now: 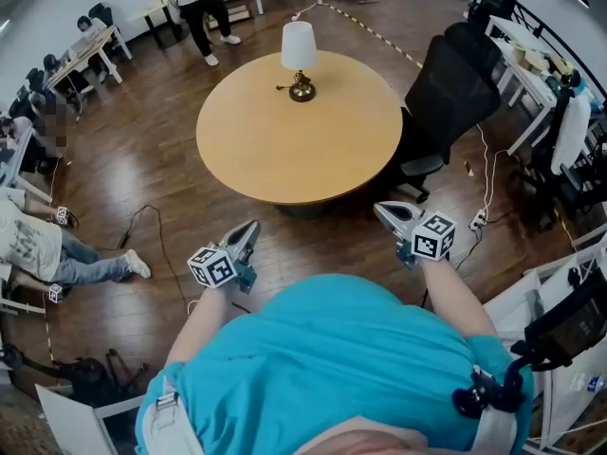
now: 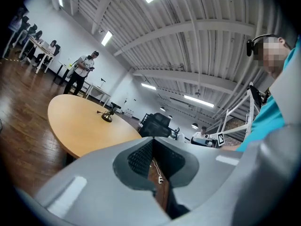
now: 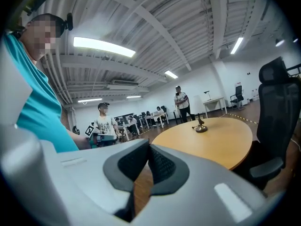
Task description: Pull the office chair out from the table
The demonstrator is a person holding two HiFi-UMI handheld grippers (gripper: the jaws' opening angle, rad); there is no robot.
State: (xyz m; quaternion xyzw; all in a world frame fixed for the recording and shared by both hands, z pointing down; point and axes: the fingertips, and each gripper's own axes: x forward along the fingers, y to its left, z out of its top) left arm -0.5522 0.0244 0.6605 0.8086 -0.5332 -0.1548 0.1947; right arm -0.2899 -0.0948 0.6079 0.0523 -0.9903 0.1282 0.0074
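Room: I stood on a dark wood floor [image 1: 142,173] in an open workroom, with desks along the walls.
Office chair: the black office chair [image 1: 450,88] stood ahead of my right tongs [image 1: 378,207] and off to their right, well apart from them. Its seat was close against the rim of the round table [image 1: 285,150] and its tall back leaned away from the table.
Chair from the tongs: in the right gripper view it filled the right edge. In the left gripper view it showed small, beyond the table's rim.
Right tongs: my jaws were pressed together with nothing between them, pointing level toward the table's near edge.
Left tongs: my left tongs [image 1: 252,224] were likewise closed tight and empty, level, just short of the table's near edge.
Table: the bare wooden top lay straight ahead of both tongs, between them and the far wall.
Lamp: a lamp [image 1: 299,60] with a white shade and a brass base stood on the table's far side.
Floor: a white power strip [image 1: 479,221] and its cable lay just right of my right tongs.
People: one person [image 1: 199,8] stood beyond the table, and others sat at desks far to the left of my left tongs.
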